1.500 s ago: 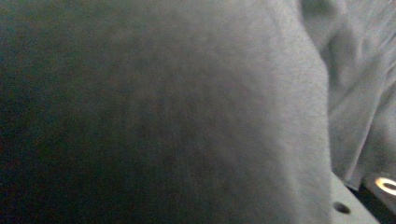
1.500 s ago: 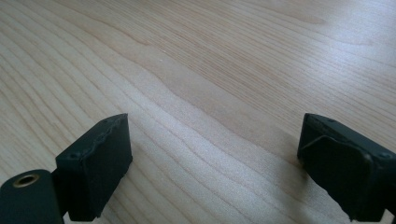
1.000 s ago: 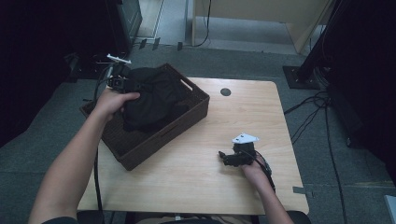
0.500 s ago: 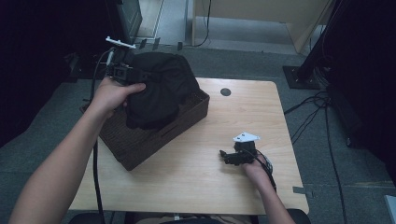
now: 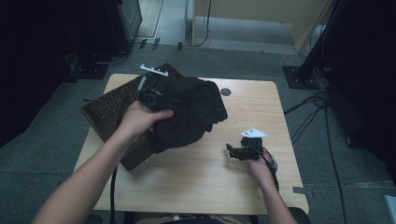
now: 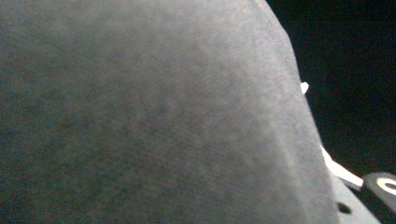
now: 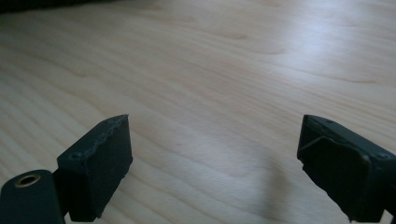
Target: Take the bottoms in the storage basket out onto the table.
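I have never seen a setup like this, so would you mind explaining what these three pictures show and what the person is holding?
A person sits at a wooden table and holds a hand-operated two-jaw gripper in each hand. The high view looks down from above. There the left gripper carries a bundle of black cloth, lifted out over the edge of a dark wicker basket. The other two pictures come from small cameras riding on the grippers. In the left gripper view the cloth hangs right in front of the lens, hiding the jaws. The right gripper rests low over the table; in its own view its two black jaws stand wide apart with nothing between them, just bare wood.
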`<state>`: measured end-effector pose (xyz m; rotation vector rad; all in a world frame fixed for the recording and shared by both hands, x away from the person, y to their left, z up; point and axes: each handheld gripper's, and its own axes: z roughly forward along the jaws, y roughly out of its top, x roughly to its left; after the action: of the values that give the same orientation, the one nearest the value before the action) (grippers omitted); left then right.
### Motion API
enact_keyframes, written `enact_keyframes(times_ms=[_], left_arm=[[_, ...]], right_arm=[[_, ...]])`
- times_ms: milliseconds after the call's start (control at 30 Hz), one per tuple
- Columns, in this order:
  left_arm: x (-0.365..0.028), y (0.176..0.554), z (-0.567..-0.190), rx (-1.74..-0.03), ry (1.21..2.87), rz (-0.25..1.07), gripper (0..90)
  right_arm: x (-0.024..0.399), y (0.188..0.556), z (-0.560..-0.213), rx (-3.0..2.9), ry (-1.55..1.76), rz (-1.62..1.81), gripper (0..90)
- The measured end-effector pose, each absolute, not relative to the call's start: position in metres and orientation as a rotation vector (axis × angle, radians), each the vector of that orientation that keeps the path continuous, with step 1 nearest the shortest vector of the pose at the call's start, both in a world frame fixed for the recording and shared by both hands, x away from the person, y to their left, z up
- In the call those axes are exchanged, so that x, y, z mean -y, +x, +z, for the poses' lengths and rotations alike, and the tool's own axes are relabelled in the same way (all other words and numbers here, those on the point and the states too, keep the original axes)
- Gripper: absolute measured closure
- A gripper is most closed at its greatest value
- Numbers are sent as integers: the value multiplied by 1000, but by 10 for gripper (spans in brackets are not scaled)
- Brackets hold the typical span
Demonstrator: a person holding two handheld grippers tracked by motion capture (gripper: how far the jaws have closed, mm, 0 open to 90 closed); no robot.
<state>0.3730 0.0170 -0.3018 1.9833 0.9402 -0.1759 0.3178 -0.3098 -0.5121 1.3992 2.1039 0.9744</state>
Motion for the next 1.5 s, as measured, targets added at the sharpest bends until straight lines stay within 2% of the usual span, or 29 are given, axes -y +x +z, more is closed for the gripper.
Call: enact_keyframes(times_ms=[333, 500, 533, 567, 733, 867, 1100, 1200, 1333, 1500], left_arm=[[34, 339, -395, -924, 2024, -225, 735], [67, 314, -450, -910, 2027, -410, 736], [74, 308, -457, -891, 2034, -427, 736], [78, 303, -462, -881, 2031, -441, 735], [96, 283, -486, -870, 1996, -592, 734], [93, 286, -491, -880, 1998, -532, 730], [68, 313, -519, -1043, 1972, -398, 711], [63, 316, -520, -1078, 1933, -359, 647], [57, 320, -504, -1054, 1971, -276, 454], [46, 327, -479, -1017, 2042, -217, 373]], right_arm=[[345, 312, -495, -1841, 1490, 1021, 99], [352, 309, -491, -1781, 1510, 1041, 99], [353, 309, -491, -1774, 1507, 1044, 101], [354, 308, -491, -1768, 1511, 1035, 139], [355, 308, -493, -1779, 1517, 1031, 134], [354, 308, -493, -1780, 1521, 1028, 135], [351, 309, -494, -1800, 1510, 1021, 134], [350, 309, -495, -1799, 1507, 1016, 134], [350, 308, -493, -1805, 1500, 1026, 137], [351, 308, -492, -1810, 1508, 1039, 135]])
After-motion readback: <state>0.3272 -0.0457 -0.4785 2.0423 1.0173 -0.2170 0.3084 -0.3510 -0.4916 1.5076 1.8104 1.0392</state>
